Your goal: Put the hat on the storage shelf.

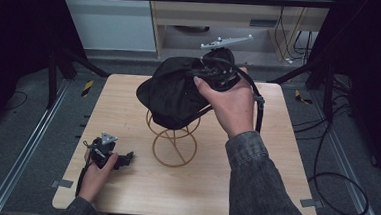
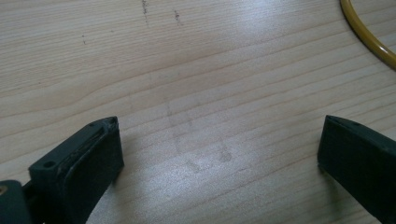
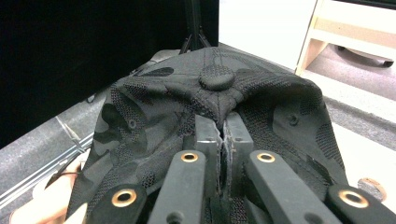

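A black camouflage cap (image 1: 172, 91) sits on top of a yellow wire stand (image 1: 171, 141) in the middle of the wooden table (image 1: 254, 176). My right gripper (image 1: 208, 71) is at the cap's far right side, shut on a pinch of its fabric. In the right gripper view the cap (image 3: 163, 107) has a button on its crown, and my right gripper (image 3: 223, 130) nips the cloth just below that button. Low over the table's front left, my left gripper (image 1: 125, 157) stands open. The left gripper (image 2: 219, 135) has bare wood between its jaws.
A curve of the stand's yellow base ring (image 2: 369, 37) lies at the upper right of the left gripper view. Metal rails (image 1: 20, 162) run along both sides of the table. Cables (image 1: 338, 191) lie on the floor at the right. A wooden cabinet (image 1: 224, 14) stands behind.
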`<state>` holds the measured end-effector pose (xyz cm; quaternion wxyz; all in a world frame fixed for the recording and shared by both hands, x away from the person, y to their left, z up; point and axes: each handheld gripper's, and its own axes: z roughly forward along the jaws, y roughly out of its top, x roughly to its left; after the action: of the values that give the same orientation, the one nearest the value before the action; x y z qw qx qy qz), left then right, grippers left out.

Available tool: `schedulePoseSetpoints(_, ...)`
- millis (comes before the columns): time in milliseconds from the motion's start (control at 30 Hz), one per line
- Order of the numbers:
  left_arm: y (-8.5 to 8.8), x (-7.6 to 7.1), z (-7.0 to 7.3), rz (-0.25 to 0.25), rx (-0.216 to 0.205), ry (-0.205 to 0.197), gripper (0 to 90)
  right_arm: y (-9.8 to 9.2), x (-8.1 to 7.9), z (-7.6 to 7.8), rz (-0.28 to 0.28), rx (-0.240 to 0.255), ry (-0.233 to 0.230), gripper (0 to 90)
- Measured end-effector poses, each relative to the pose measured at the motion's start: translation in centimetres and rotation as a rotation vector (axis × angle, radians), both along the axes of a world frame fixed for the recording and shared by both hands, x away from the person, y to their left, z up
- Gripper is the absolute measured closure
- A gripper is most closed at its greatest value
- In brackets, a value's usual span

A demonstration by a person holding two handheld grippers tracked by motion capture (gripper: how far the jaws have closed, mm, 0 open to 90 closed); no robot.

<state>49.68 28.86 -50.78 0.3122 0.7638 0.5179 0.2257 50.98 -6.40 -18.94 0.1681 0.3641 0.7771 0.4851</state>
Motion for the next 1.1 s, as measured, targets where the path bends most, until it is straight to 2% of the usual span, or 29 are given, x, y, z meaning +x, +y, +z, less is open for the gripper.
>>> schedulePoseSetpoints(1100,0.0,0.0,0.0,-0.003,0.0,0.0,0.0,0.6,0.0,-1.6,0.02,-0.026,0.036,87.4)
